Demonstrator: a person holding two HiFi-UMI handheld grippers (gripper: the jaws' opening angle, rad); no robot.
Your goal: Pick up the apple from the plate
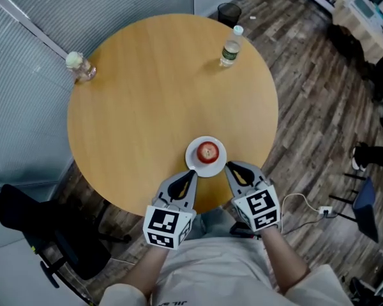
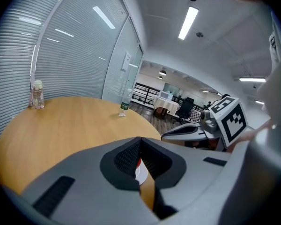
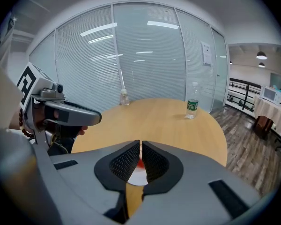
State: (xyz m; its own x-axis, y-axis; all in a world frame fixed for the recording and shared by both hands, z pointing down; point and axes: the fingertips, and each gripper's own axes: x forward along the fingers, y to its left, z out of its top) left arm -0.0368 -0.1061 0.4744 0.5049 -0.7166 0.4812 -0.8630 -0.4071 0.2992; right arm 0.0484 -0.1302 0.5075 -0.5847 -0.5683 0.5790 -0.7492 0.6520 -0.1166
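Round red apple on a white disc plate, lower centre of the smooth wooden table. Beside it the left gripper and right gripper are clenched, empty

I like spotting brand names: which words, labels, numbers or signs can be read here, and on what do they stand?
Nothing reads clearly.
Water bottle: green label, too small to read.
Sheet on the glass wall: too small.
Shirt: print cut off.
Cubes on the left hand-held gripper and right hand-held gripper: black-and-white square patterns, no letters.
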